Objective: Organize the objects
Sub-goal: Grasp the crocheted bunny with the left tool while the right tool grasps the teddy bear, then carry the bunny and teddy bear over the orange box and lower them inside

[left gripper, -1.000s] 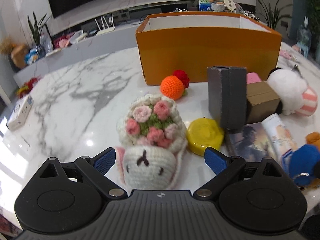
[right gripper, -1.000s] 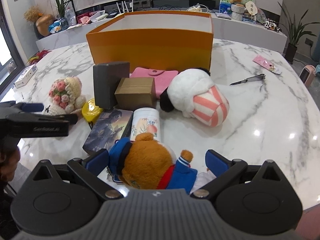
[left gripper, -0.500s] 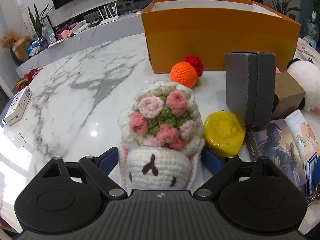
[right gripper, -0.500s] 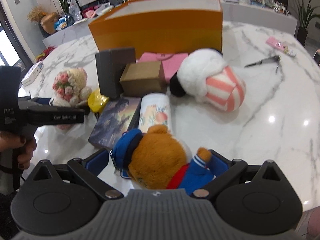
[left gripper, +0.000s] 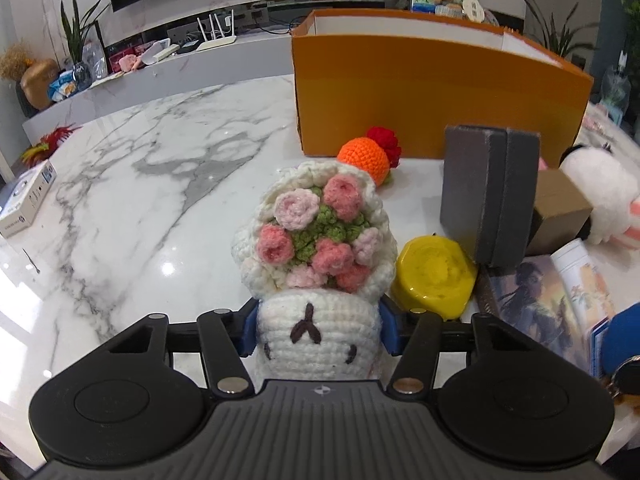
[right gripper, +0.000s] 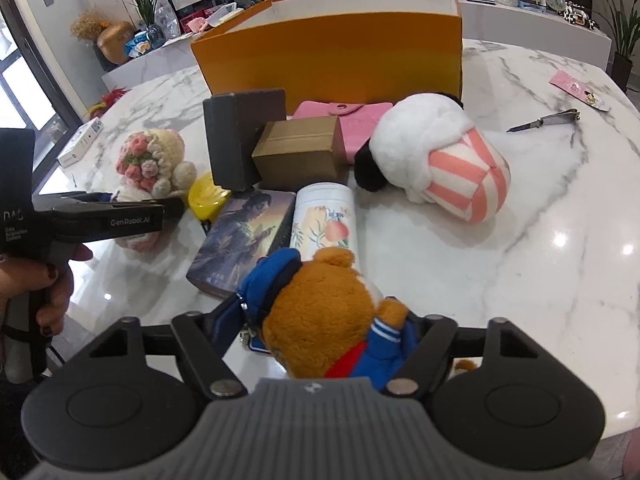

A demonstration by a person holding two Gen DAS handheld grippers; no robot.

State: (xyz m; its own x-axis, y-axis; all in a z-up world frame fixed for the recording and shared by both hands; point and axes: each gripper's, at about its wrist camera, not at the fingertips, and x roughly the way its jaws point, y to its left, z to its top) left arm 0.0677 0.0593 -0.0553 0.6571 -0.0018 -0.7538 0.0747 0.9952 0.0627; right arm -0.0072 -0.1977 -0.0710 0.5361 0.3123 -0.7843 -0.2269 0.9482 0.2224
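My left gripper (left gripper: 318, 330) is shut on a crocheted white bunny (left gripper: 316, 336) that carries a bouquet of pink flowers (left gripper: 316, 236); the same bunny shows in the right wrist view (right gripper: 150, 160) at the left. My right gripper (right gripper: 316, 336) is shut on a brown teddy bear (right gripper: 328, 320) in a blue cap and blue jacket. An open orange box (left gripper: 436, 92) stands at the back of the marble table (left gripper: 140, 184); it also shows in the right wrist view (right gripper: 332, 56).
Between the grippers and the box lie a yellow hexagonal case (left gripper: 434, 276), a grey upright box (left gripper: 488, 196), a cardboard box (right gripper: 298, 150), a book (right gripper: 244, 240), a printed cylinder (right gripper: 326, 224), a pink wallet (right gripper: 352, 120), an orange crochet ball (left gripper: 362, 158) and a white striped plush (right gripper: 440, 156).
Both grippers have closed: the left on the crocheted bunny, the right on the teddy bear. Both moved forward onto their toys.
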